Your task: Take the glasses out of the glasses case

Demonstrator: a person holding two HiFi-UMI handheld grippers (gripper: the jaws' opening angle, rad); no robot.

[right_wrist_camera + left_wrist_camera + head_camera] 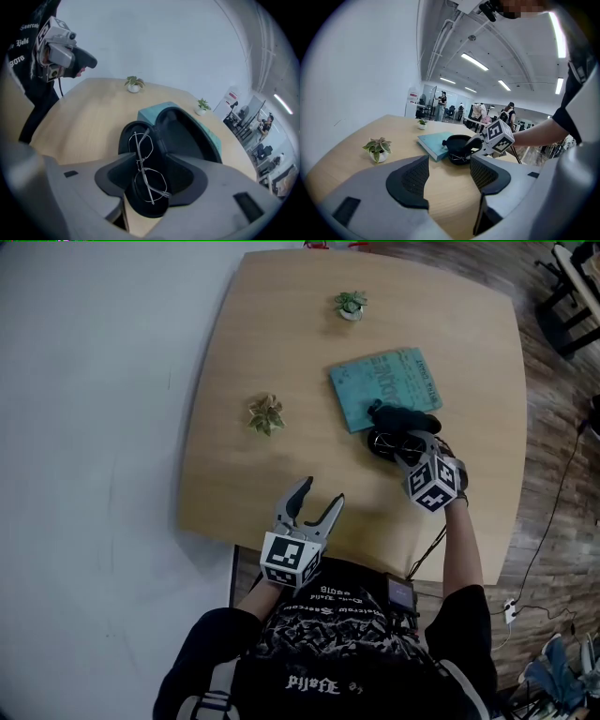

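Observation:
A black glasses case [180, 136] lies open on the wooden table [281, 352], its lid leaning on a teal book [384, 385]. Thin metal-framed glasses [139, 168] lie folded in the case's lower half. My right gripper [150, 172] points steeply down into the case with its jaws on either side of the glasses. The left pad is at the frame's bridge and the right pad stands off it. In the head view the case [398, 427] sits just beyond the right gripper [403, 448]. My left gripper [314, 502] hovers open and empty over the table's near edge.
Two small potted plants stand on the table, one near the left [266, 414] and one at the far side [351, 305]. The teal book [147, 115] lies behind the case. People stand in the room's far background.

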